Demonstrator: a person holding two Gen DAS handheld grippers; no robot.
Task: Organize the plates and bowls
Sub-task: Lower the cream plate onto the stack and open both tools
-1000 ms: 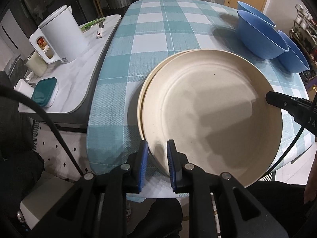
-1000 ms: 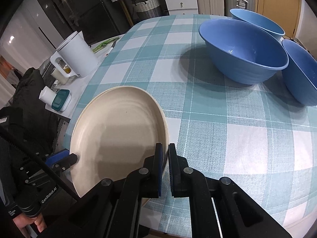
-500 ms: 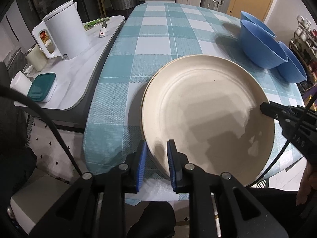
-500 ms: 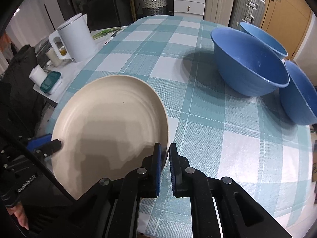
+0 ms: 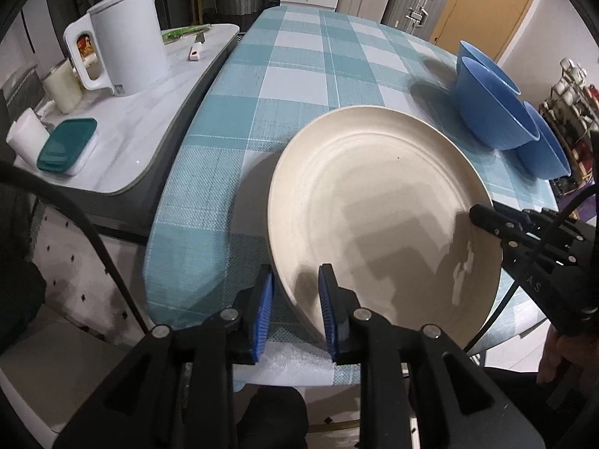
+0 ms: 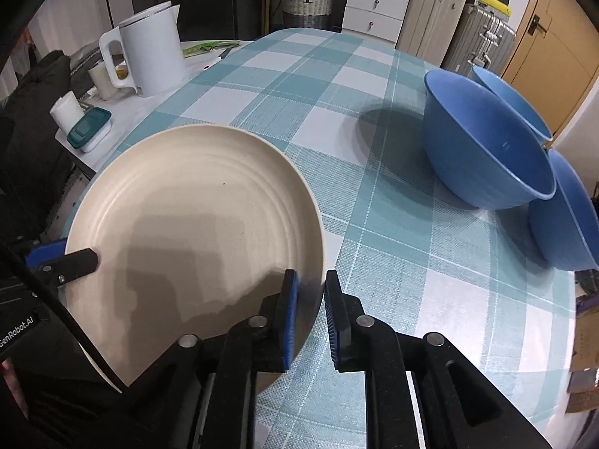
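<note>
A cream plate stack (image 5: 378, 202) is lifted above the checked table (image 5: 299, 75), tilted. My left gripper (image 5: 295, 292) is shut on its near rim. My right gripper (image 6: 310, 299) is shut on the opposite rim of the plates (image 6: 194, 232); its fingers show in the left wrist view (image 5: 483, 219). Three blue bowls (image 6: 483, 149) stand at the table's right side, the nearest one (image 6: 565, 217) by the edge. How many plates are in the stack cannot be told now.
A side counter (image 5: 149, 112) left of the table holds a white kettle (image 5: 123, 48), a teal-lidded box (image 5: 67, 146), cups and a knife. Drawers, a basket and suitcases stand beyond the table's far end.
Both grippers have risen with the plates, which sit higher off the table and tilt more. The lower plate's edge, visible a second ago, no longer shows apart.
</note>
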